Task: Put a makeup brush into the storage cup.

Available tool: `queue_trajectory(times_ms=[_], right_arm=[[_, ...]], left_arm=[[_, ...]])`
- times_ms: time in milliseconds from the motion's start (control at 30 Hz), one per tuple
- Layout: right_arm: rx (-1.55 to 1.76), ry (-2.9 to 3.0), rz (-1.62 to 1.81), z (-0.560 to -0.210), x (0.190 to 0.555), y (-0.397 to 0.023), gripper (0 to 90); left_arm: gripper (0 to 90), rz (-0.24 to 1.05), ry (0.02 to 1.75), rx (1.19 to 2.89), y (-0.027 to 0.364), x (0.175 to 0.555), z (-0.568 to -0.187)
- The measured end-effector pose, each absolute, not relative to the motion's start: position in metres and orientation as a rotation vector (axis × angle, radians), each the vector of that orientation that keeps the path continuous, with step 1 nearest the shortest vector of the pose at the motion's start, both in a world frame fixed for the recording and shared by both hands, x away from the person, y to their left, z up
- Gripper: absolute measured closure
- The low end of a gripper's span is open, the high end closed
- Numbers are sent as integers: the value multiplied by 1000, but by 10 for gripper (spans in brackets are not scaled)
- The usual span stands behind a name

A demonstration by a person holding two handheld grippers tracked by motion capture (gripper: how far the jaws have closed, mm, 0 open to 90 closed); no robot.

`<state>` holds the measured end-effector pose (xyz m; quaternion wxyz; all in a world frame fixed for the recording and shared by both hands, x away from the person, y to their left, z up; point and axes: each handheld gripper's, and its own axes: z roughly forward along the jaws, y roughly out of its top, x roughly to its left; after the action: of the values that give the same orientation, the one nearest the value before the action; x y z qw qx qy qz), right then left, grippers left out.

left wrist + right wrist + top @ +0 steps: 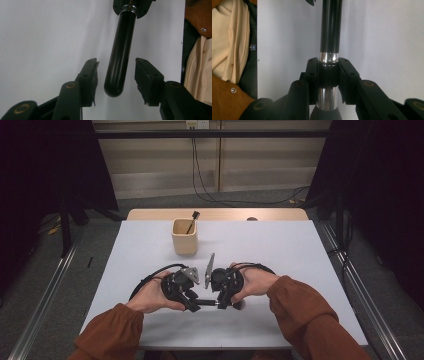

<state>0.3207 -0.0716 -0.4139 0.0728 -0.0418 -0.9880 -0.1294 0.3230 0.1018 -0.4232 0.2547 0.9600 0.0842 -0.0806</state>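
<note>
Makeup brush (331,32): slim, round, glossy black handle with a polished silver metal band; lying level just above the surface (280,250), between the two grippers, near the person's edge.

Right gripper (223,303): black jaws pressing firmly on the brush at its silver band, holding it.

Left gripper (116,72): matte black jaws standing partly apart on either side of the handle's rounded end, pads not touching it.

Surface: flat, smooth, pale grey-white, rectangular.

Cup (184,236): pale, rounded-square, matte, standing upright well behind the grippers; a thin dark stick (192,221) is leaning inside.

Sleeves (300,307): rust-brown ribbed cloth, covering both forearms.
</note>
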Motion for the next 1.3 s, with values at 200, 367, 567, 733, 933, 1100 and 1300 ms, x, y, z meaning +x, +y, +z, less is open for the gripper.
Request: queue_trajectory(times_ms=[200, 367, 567, 733, 933, 1100, 1300], right_arm=[[-127, -2968, -387, -415, 321, -72, 721], [-111, -2974, -408, -416, 321, -72, 722], [-110, -2971, -427, -419, 318, -73, 722], [-115, -2988, -442, -416, 319, -77, 722], [-109, -2997, -470, -416, 319, -80, 716], [-119, -2994, -498, -416, 320, -80, 655], [-170, -2990, -543, -412, 322, -81, 483]], left_arm=[[605, -208, 208, 2597, 100, 324, -424], [653, -209, 190, 2574, 99, 322, -424], [713, -188, 136, 2602, 98, 320, -427], [738, -200, 126, 2597, 96, 319, -429], [749, -206, 109, 2603, 96, 319, -428], [751, -198, 130, 2596, 98, 319, -428], [750, -205, 173, 2590, 102, 319, -431]])
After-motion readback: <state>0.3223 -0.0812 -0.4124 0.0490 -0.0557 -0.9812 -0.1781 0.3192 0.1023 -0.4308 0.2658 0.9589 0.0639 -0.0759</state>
